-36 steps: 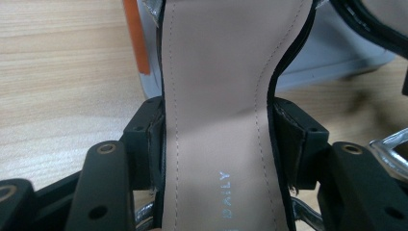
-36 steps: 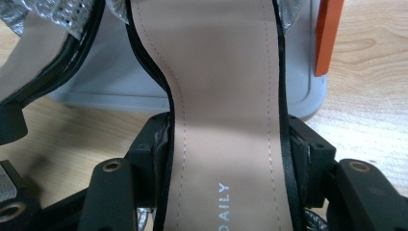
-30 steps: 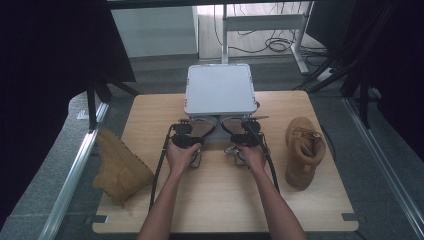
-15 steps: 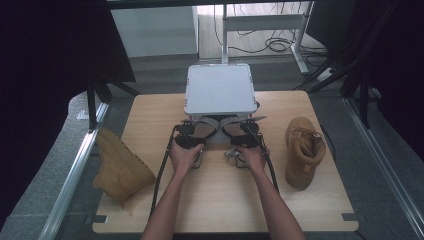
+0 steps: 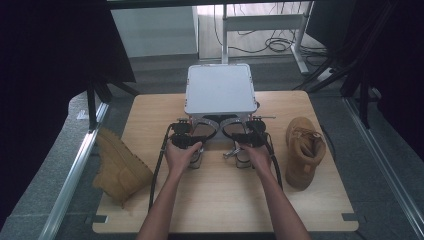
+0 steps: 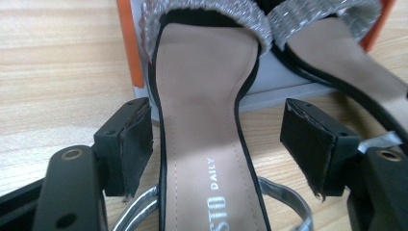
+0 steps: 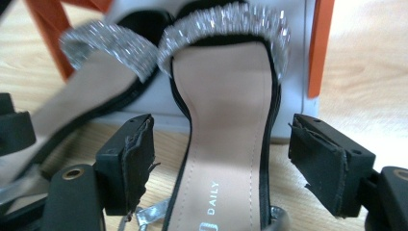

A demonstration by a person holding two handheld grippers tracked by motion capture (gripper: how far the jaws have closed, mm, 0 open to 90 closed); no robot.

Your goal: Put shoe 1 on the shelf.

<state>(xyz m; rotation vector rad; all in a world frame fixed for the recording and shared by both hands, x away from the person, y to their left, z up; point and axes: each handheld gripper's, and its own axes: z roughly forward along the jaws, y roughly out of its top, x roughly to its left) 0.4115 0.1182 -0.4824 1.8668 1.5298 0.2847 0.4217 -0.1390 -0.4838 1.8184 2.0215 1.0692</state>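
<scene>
On the bench (image 5: pixel 150 115), a white box (image 5: pixel 219 89) sits at the middle of the far edge. A tan boot (image 5: pixel 303 150) lies near the right edge, another boot (image 5: pixel 120 167) overhangs the left edge. Two black sandals stand side by side just before the box. The left tongs (image 6: pixel 219 139) straddle the left sandal (image 6: pixel 204 120), jaws just opened, pads clear. The right tongs (image 7: pixel 221 159) likewise stand released around the right sandal (image 7: pixel 226 120).
</scene>
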